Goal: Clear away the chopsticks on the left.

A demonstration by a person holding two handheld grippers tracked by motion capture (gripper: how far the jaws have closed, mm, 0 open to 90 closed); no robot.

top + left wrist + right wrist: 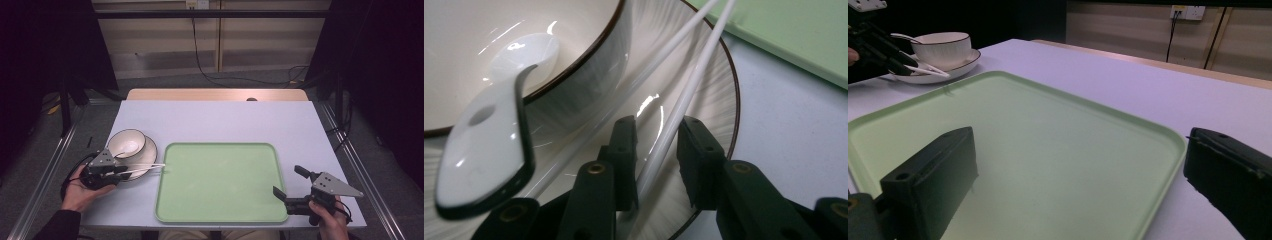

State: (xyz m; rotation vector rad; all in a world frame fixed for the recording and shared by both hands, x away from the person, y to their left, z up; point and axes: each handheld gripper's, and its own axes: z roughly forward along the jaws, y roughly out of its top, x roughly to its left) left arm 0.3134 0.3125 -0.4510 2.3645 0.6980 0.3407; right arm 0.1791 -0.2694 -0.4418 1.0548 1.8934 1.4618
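Note:
A white bowl (127, 142) with a dark rim stands on a matching plate (150, 152) at the table's left. A white spoon (489, 140) leans in the bowl (499, 50). Two white chopsticks (147, 167) lie across the plate's near side and point toward the green tray (220, 182). My left gripper (656, 125) is low over the plate (719, 100). One chopstick (684, 95) runs between its jaws, untouched by the pads; the other passes outside the left jaw. My right gripper (289, 181) stands wide open at the tray's near right corner, nothing between its jaws.
The tray (1048, 140) is bare and takes up the table's middle front. The pale table (225, 120) stretches beyond it to a wooden strip at the far edge. Dark stands and cables lie on the floor around.

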